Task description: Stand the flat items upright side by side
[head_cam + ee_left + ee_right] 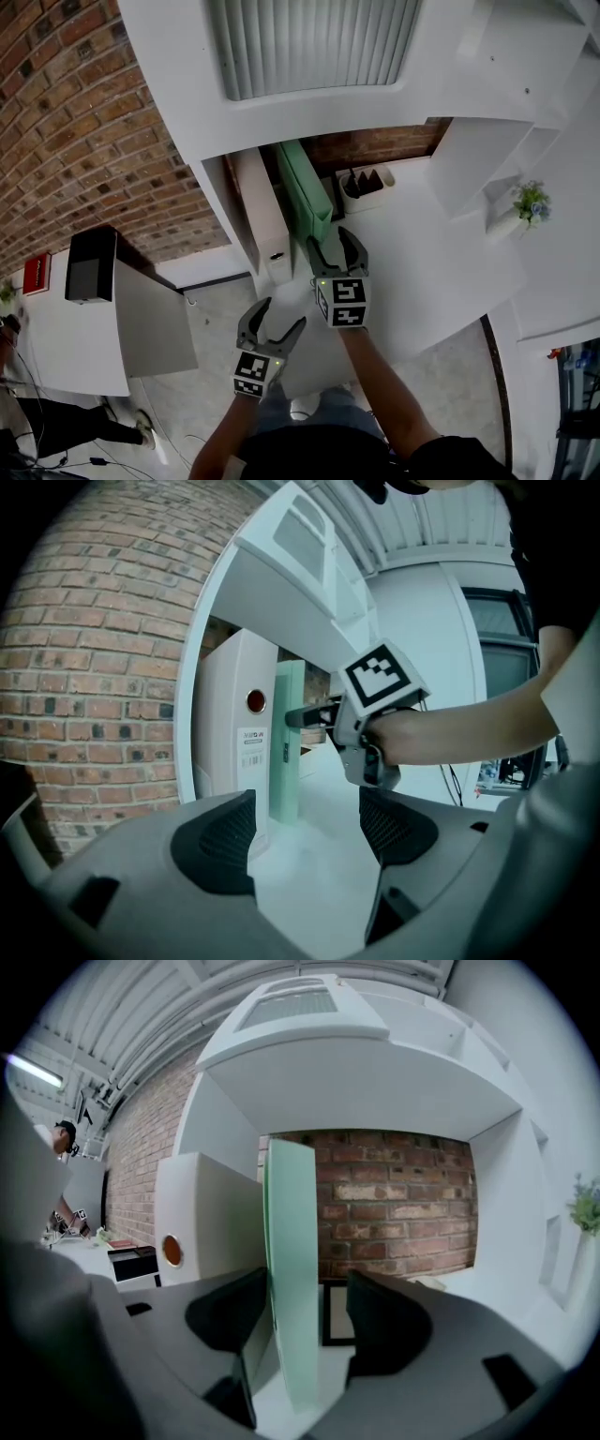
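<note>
1. Under the overhead shelf, the green folder (291, 1269) stands upright on the surface (422, 272), just beside the white binder (202, 1222).
2. Right gripper (335, 246): jaws partly apart astride the folder, with a gap at one pad, so no grip.
3. Left gripper (305, 832): jaws wide, empty.
4. Advice: draw the right gripper straight back along the folder's plane, brushing neither face, lest it topple.
</note>
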A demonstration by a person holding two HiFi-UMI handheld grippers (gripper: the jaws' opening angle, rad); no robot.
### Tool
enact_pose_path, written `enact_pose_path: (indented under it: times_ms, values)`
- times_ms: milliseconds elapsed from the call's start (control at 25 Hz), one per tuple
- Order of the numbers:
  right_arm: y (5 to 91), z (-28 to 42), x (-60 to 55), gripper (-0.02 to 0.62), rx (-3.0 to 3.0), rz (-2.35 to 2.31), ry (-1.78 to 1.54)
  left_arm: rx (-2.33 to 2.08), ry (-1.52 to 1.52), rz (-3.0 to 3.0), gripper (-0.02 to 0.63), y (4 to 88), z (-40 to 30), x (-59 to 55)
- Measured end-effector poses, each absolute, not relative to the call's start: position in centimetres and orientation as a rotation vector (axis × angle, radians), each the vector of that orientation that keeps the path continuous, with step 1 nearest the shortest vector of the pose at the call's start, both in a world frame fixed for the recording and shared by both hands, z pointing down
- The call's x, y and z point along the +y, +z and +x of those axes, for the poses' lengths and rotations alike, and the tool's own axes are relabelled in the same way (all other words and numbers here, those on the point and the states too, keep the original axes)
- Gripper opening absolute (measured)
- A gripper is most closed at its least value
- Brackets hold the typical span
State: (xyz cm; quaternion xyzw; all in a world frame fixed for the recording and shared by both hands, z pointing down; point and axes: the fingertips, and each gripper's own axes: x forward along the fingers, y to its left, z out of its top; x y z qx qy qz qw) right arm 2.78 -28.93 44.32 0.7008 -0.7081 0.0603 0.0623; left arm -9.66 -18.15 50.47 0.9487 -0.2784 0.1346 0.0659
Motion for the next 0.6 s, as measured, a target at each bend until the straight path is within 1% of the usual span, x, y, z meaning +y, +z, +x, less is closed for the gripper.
enact_pose_path:
  times_ms: [120,200,240,280,320,480,520,600]
  values:
    - [43.3,3.7,-25.5,0.25,-2.172,2.143,0.167,-0.888,0.363,2.856,0.344,49.5,-10.0,-18.7]
    - [42.3,4.6,-23.1,0.237,-2.192,2.168,0.142,-0.923,0.322,2.853,0.332,48.5,-10.3,-19.2]
    - [41.7,5.3,-21.9,0.209,-2.199,2.186,0.131,-0.938,0.301,2.854,0.293,47.8,-10.3,-19.3]
    - [41.1,6.0,-20.7,0.177,-2.202,2.208,0.119,-0.952,0.281,2.856,0.231,47.1,-10.3,-19.5]
    - [40.6,6.7,-19.6,0.124,-2.202,2.23,0.107,-0.964,0.259,2.858,0.183,46.4,-10.2,-19.5]
    - [38.9,9.4,-15.6,0.013,-2.181,2.295,0.062,-0.993,0.142,2.887,0.081,43.9,-9.1,-19.6]
    - [38.7,10.0,-14.7,-0.002,-2.174,2.304,0.061,-0.994,0.126,2.894,0.06,43.5,-8.7,-19.4]
    - [38.5,11.0,-13.1,-0.002,-2.164,2.321,0.068,-0.996,0.111,2.911,0.032,42.9,-8.0,-18.9]
